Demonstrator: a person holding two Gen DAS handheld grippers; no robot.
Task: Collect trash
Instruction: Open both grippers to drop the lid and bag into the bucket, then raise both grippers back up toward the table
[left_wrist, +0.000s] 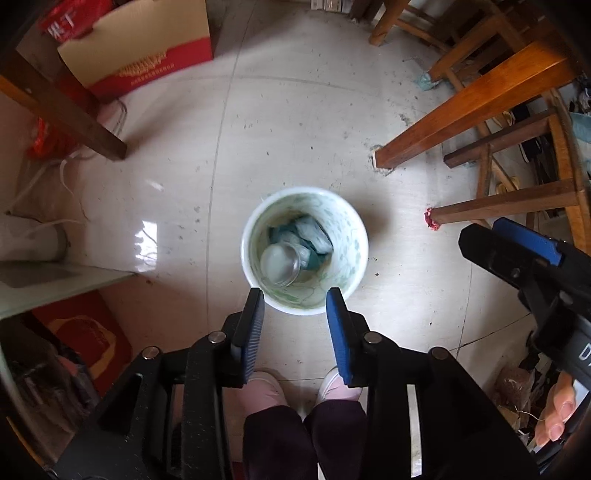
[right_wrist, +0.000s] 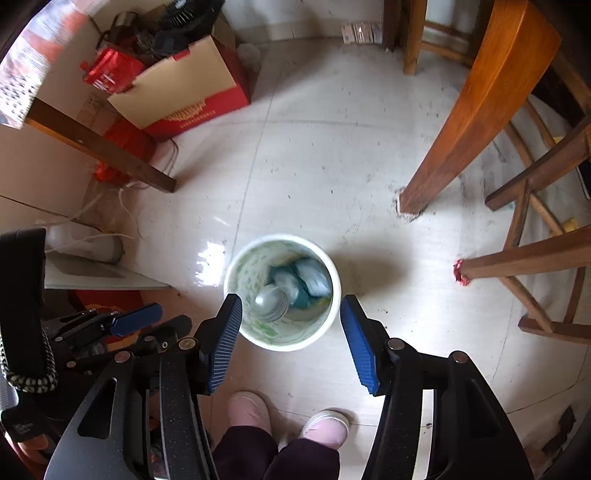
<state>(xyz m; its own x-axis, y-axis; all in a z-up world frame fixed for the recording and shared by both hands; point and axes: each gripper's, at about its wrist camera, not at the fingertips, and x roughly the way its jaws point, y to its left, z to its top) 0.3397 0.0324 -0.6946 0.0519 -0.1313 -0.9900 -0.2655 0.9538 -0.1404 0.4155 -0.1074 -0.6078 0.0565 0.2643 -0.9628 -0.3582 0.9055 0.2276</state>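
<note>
A white bin with a green pattern (left_wrist: 354, 236) stands on the tiled floor; it also shows in the right wrist view (right_wrist: 334, 295). Inside lie a clear plastic cup (left_wrist: 279, 264) and crumpled teal and white wrappers (left_wrist: 314, 236). My left gripper (left_wrist: 295, 295) is open and empty, held above the bin's near rim. My right gripper (right_wrist: 291, 304) is open and empty, wide above the bin. The right gripper also shows at the right of the left wrist view (left_wrist: 509, 247). The left gripper shows at the lower left of the right wrist view (right_wrist: 133, 319).
A small red scrap (left_wrist: 431, 218) lies on the floor by a wooden leg (left_wrist: 509, 205). A thick table leg (left_wrist: 469, 107) stands at the right. A red and tan carton (left_wrist: 147, 51) sits at the back left. The person's pink shoes (right_wrist: 288, 417) are below the grippers.
</note>
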